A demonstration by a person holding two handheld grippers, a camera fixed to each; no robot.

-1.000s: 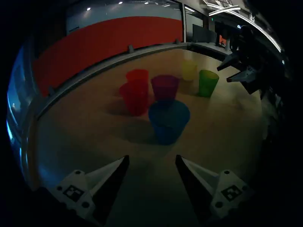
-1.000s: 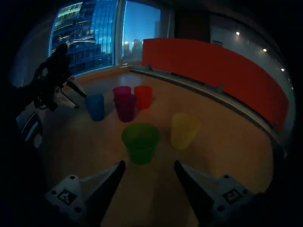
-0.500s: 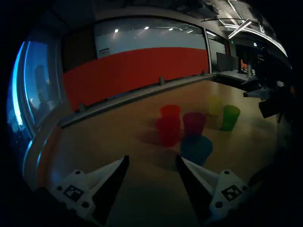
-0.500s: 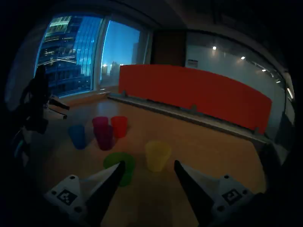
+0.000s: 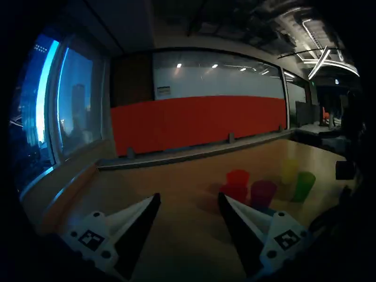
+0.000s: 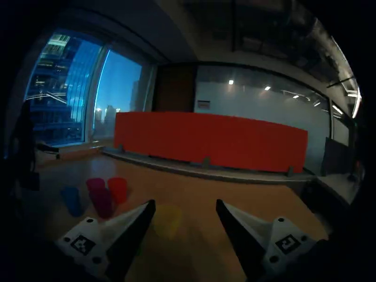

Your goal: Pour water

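Observation:
Several coloured plastic cups stand upright in a cluster on the wooden table (image 5: 178,183). In the left gripper view I see a red cup (image 5: 237,177), a purple cup (image 5: 262,192), a yellow cup (image 5: 289,169) and a green cup (image 5: 303,185), low on the right. My left gripper (image 5: 188,197) is open and empty, raised well short of them. In the right gripper view a blue cup (image 6: 71,200), purple cup (image 6: 101,203), red cup (image 6: 117,188) and yellow cup (image 6: 167,221) sit low on the left. My right gripper (image 6: 184,203) is open and holds nothing. The light is too dim to tell what the cups contain.
A long red partition (image 5: 197,120) (image 6: 211,141) runs along the table's far edge. Tall windows (image 6: 70,108) show a dusk city. The room is dark. A dark outline of the person with the other gripper (image 6: 28,160) stands at the far left.
Both grippers have tilted up and drawn back from the cups, which have slid low in both views. The wall and ceiling now fill most of each. Both jaws stayed open.

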